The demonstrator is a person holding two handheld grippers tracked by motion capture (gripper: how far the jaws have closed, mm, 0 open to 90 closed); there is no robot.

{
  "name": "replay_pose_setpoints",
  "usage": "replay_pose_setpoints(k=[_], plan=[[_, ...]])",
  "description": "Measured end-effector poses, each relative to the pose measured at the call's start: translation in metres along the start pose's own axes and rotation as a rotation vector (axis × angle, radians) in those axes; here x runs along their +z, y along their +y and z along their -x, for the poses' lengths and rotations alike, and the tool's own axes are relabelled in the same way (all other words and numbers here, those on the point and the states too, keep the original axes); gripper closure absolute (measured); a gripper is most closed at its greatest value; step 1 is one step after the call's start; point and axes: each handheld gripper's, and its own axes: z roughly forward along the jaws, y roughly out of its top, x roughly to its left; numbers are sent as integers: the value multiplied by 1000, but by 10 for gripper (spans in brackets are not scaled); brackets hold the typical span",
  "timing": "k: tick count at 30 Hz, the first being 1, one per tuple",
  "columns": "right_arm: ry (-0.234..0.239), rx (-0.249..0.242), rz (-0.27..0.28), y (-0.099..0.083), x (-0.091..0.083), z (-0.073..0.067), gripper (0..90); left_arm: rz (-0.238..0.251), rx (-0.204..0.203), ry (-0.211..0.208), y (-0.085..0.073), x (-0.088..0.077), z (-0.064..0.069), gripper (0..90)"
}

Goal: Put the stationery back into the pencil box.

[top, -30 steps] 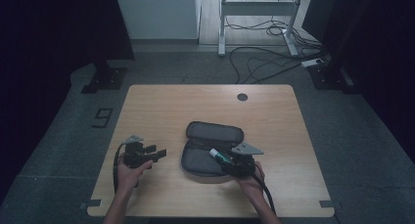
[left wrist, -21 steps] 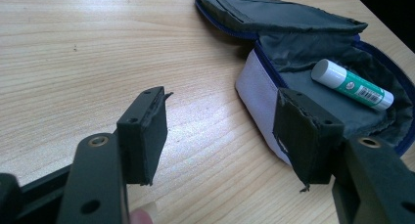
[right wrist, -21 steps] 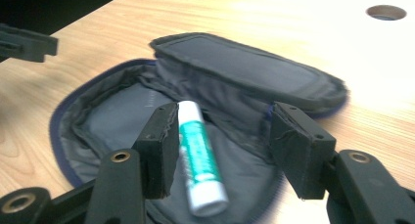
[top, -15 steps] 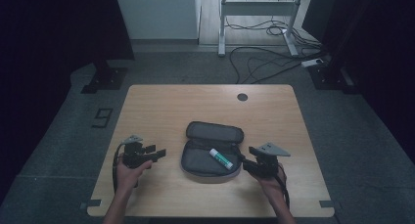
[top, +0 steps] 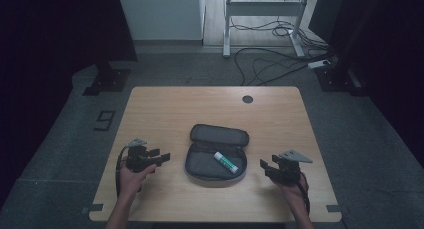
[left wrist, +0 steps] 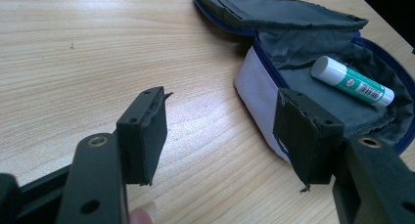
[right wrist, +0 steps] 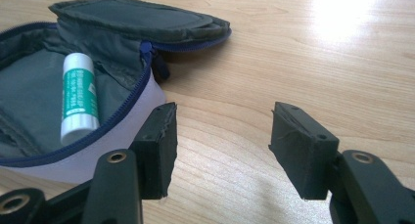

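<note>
Two grippers open, empty | right gripper [top: 271, 167] withdrawn rightward off pouch [top: 216, 151] | glue stick [top: 225, 162] left inside, seemingly loose | left gripper [top: 159, 157] unmoved

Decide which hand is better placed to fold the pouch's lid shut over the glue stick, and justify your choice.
Probably the left. The left tool sits open close beside the pouch, while the right tool, also open, stands farther off. The glue stick already lies inside.

Open case blocks the table's middle
The pencil case [top: 216, 156] sits mid-table [top: 165, 104] toward the near edge; bare wood flanks it on all sides.
</note>
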Motion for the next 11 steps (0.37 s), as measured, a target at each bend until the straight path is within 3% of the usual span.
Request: replay_pose_setpoints(k=[11], plan=[[-2, 0, -22, -4, 7, 0, 405, -7, 3, -2, 0, 1, 0, 371]])
